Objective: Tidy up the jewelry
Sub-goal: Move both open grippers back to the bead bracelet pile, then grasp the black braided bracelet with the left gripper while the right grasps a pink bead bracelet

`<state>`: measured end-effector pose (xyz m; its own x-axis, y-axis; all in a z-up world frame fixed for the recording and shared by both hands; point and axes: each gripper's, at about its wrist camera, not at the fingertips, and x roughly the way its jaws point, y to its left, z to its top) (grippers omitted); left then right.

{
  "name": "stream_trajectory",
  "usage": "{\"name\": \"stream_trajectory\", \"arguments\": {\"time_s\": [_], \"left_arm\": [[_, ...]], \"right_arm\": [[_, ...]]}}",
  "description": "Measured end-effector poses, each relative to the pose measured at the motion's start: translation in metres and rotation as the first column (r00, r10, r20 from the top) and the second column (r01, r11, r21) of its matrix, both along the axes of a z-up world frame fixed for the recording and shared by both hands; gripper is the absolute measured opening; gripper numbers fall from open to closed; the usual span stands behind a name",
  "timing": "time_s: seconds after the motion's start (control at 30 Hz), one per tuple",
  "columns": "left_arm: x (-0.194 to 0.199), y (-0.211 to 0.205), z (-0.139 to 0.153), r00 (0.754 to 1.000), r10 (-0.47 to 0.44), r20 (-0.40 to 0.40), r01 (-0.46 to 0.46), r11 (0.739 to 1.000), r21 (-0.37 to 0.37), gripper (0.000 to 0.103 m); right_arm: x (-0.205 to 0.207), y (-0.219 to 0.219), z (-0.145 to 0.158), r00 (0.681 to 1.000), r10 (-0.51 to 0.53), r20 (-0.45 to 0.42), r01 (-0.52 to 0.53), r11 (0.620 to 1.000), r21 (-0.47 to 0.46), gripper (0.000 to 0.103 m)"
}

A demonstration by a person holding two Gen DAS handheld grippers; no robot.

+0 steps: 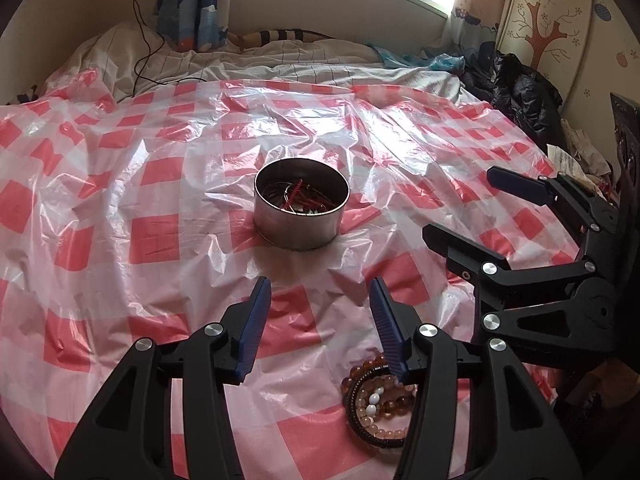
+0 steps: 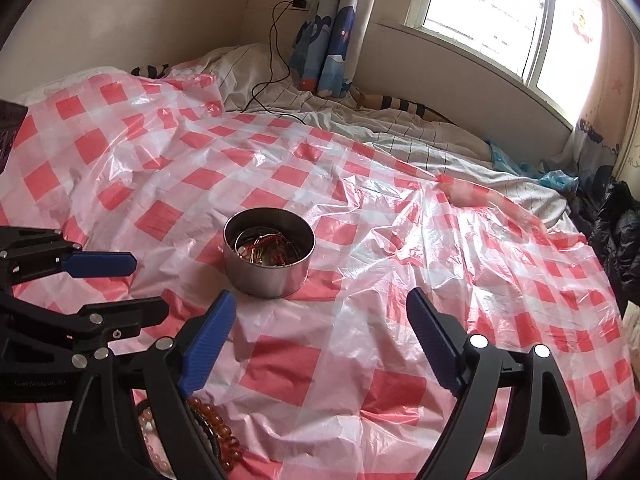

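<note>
A round metal tin (image 1: 301,204) (image 2: 269,253) stands on the red-and-white checked plastic sheet (image 1: 152,208) and holds red cord, bangles and other jewelry. A heap of bead bracelets (image 1: 378,400) (image 2: 216,424), amber, pale and black, lies on the sheet close to both grippers. My left gripper (image 1: 319,292) is open and empty, well short of the tin, and its right finger partly hides the heap. My right gripper (image 2: 320,306) is wide open and empty, with the beads under its left finger. It also shows at the right of the left wrist view, the right gripper (image 1: 456,204).
The sheet covers a bed with rumpled white bedding (image 1: 280,60) behind it. A black cable (image 2: 276,64) runs from a wall socket onto the bedding. Dark clothing (image 1: 520,92) is piled at the far right, below a window (image 2: 500,12).
</note>
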<state>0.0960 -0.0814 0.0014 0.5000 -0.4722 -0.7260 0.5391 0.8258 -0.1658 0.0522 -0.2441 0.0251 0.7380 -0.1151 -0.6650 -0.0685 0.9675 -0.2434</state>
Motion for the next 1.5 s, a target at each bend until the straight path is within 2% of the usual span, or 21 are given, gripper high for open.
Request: {"name": "stream_trajectory", "arguments": {"time_s": [0.07, 0.2, 0.43, 0.6, 0.67, 0.7, 0.77, 0.9, 1.1, 1.23, 1.33, 1.43, 1.5], "left_arm": [[-0.002, 0.0, -0.005, 0.999, -0.024, -0.032, 0.024, 1.0, -0.003, 0.05], [-0.002, 0.001, -0.018, 0.992, -0.059, -0.115, 0.058, 0.998, -0.015, 0.051], [-0.011, -0.01, -0.035, 0.973, -0.137, -0.187, 0.147, 0.988, 0.043, 0.052], [-0.023, -0.017, -0.048, 0.954, -0.189, -0.233, 0.218, 0.97, 0.105, 0.053], [-0.024, -0.015, -0.055, 0.946, -0.189, -0.263, 0.223, 0.969, 0.105, 0.052], [-0.024, -0.014, -0.058, 0.943, -0.186, -0.277, 0.218, 0.971, 0.093, 0.05], [-0.024, -0.013, -0.065, 0.934, -0.182, -0.307, 0.213, 0.974, 0.071, 0.02], [-0.018, -0.006, -0.063, 0.931, -0.172, -0.321, 0.178, 0.984, -0.012, 0.009], [0.005, 0.029, -0.043, 0.945, -0.074, -0.319, 0.023, 0.986, -0.164, 0.008], [0.021, 0.052, -0.045, 0.941, 0.029, -0.338, -0.094, 0.98, -0.177, 0.008], [0.028, 0.059, -0.051, 0.933, 0.076, -0.352, -0.139, 0.978, -0.157, 0.008], [0.032, 0.06, -0.056, 0.928, 0.086, -0.362, -0.147, 0.978, -0.145, 0.008], [0.033, 0.06, -0.058, 0.927, 0.085, -0.365, -0.146, 0.979, -0.143, 0.009]], "right_arm": [[0.0, -0.005, -0.002, 0.999, 0.008, -0.04, -0.007, 1.0, 0.01, 0.084], [0.001, -0.034, -0.003, 0.993, -0.021, -0.114, 0.035, 0.991, 0.126, 0.084], [-0.002, -0.064, -0.008, 0.982, -0.031, -0.189, 0.086, 0.953, 0.291, 0.084], [-0.009, -0.07, -0.01, 0.977, -0.023, -0.212, 0.091, 0.943, 0.32, 0.084], [-0.01, -0.072, -0.011, 0.975, -0.025, -0.219, 0.096, 0.943, 0.319, 0.084], [-0.011, -0.072, -0.011, 0.974, -0.024, -0.224, 0.098, 0.941, 0.325, 0.084], [-0.012, -0.073, -0.011, 0.973, -0.018, -0.23, 0.097, 0.936, 0.338, 0.084], [-0.013, -0.071, -0.013, 0.969, 0.007, -0.246, 0.087, 0.925, 0.37, 0.084], [-0.012, -0.068, -0.02, 0.955, 0.068, -0.289, 0.064, 0.904, 0.423, 0.084], [-0.015, -0.044, -0.031, 0.929, 0.19, -0.316, -0.02, 0.881, 0.472, 0.084], [-0.018, -0.018, -0.041, 0.885, 0.308, -0.348, -0.09, 0.849, 0.521, 0.084], [-0.021, -0.002, -0.054, 0.85, 0.355, -0.39, -0.1, 0.835, 0.541, 0.073], [-0.02, 0.0, -0.064, 0.843, 0.344, -0.413, -0.082, 0.841, 0.535, 0.063]]}}
